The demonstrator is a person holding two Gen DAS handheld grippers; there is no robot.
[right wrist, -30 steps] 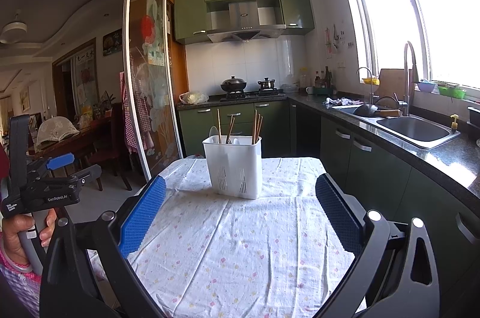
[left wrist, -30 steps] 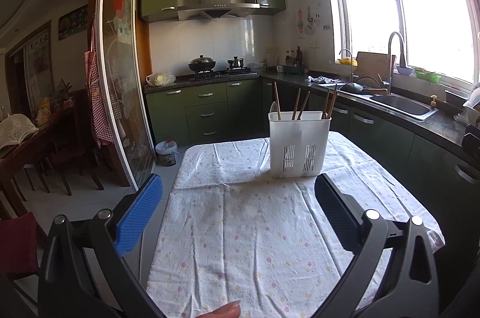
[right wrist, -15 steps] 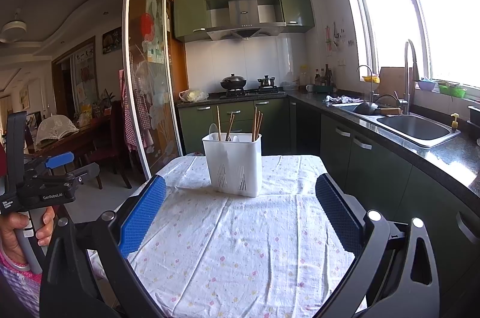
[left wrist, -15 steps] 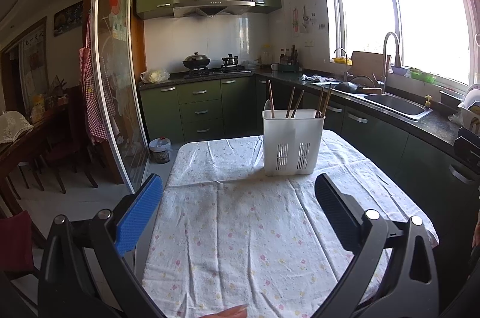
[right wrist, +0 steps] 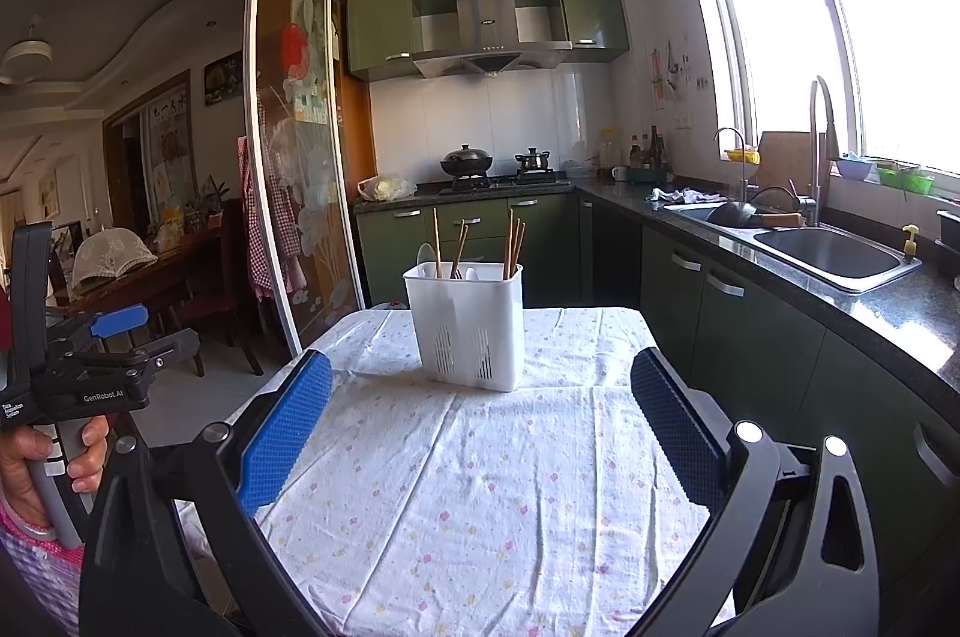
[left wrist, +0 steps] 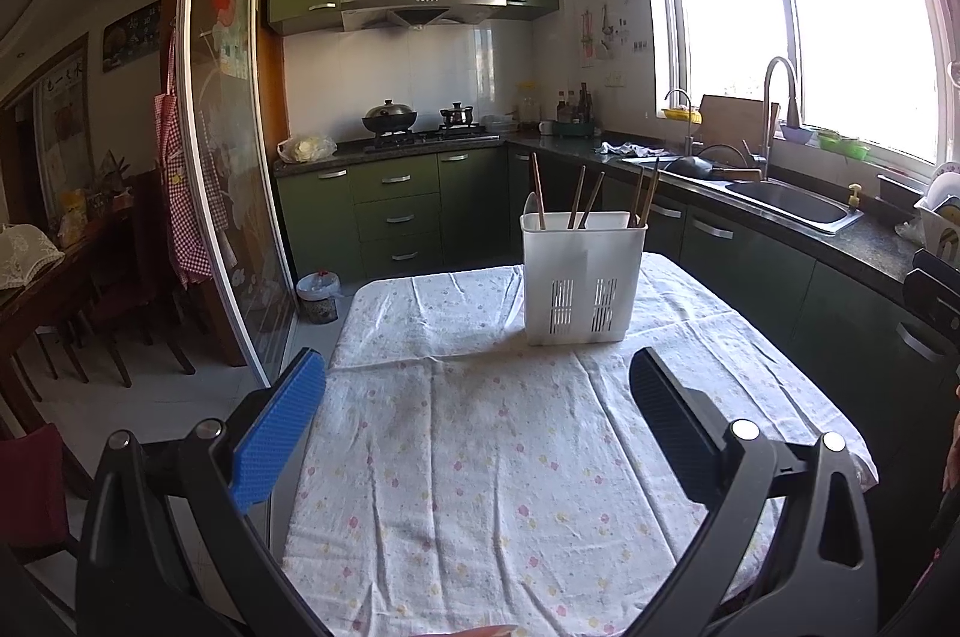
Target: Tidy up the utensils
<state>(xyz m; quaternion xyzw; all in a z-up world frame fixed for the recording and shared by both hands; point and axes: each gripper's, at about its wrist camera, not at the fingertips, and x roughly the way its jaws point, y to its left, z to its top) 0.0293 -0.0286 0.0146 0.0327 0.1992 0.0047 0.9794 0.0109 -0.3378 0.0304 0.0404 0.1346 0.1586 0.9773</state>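
A white slotted utensil holder (left wrist: 583, 277) is standing upright toward the far end of the table (left wrist: 480, 487), which is wearing a white cloth dotted with small flowers. Several wooden chopsticks (left wrist: 538, 190) are poking up out of the holder at slight angles, and a pale spoon (right wrist: 425, 257) is leaning at its left edge. Both claws are hanging over the near end of the table, well apart from the holder. The left claw (left wrist: 477, 415) is standing wide open with nothing between its blue pad and its black pad. The right claw (right wrist: 480, 421) is gaping just as wide, also gripping nothing. In the right wrist view, a hand (right wrist: 42, 469) is gripping the left tool's handle at the near left, off the table's edge. A sink (right wrist: 834, 253) is sitting in the dark worktop along the right wall beneath the bright window.
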